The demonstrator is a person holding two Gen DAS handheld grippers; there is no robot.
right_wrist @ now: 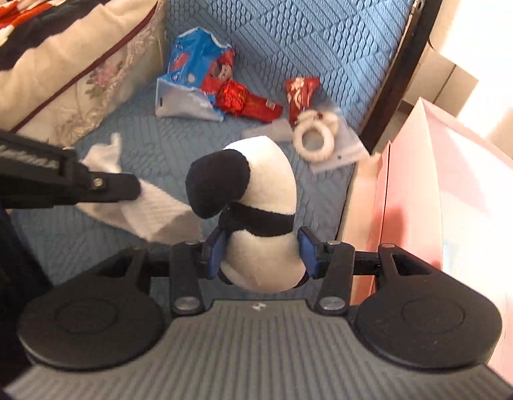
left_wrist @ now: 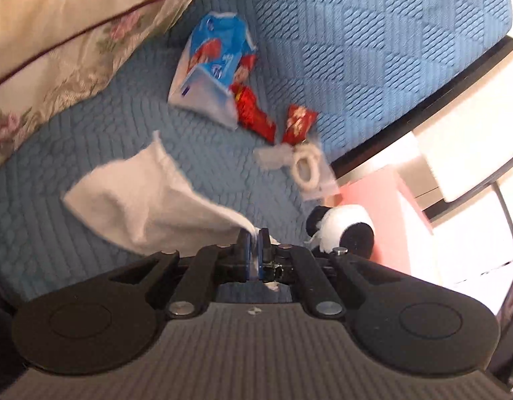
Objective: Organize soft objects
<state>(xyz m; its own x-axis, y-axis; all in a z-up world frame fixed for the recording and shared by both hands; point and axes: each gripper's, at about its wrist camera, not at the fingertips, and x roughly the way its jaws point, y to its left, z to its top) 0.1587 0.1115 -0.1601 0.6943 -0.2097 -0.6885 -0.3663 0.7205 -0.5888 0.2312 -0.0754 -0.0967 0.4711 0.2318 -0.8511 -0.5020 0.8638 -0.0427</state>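
Both claws were loaded at this moment. The left gripper (left_wrist: 256,233) had its blue pads clenched tight on one thin corner of the white sock (left_wrist: 140,196), w/ the rest of it trailing loose above the blue quilted mattress (left_wrist: 356,50). The right gripper (right_wrist: 261,250) was grasping the panda plush (right_wrist: 256,200) around its lower body, pads pressed in on both sides, black limb sticking up and forward.

Landmark = the pink box (right_wrist: 439,216). The plush hung just beside its near wall, not over the opening as far as I could tell. The sock was well apart from it, on the far side of the plush. The white fuzzy ring (right_wrist: 314,136) on a clear bag sat near the box's far corner. The red snack wrappers (right_wrist: 253,101) and the blue-white packet (right_wrist: 190,80) lay further off, near the floral pillow (right_wrist: 90,76).

Risks, as I judged them:
- Sock held by a thin edge only; a quick swing could pull it out of the pads.
- Dangling sock could drag over the wrappers or catch on the plush.
- Plush is squashy and rounded, so it could squirm out if the squeeze eased.
- Box wall looked thin, prob. card; a bump could shove it.

Textures: sock ribbed knit, limp. Plush short-pile, stuffed, springy. Mattress cover woven, ridged. Wrappers crinkly foil, not soft goods.
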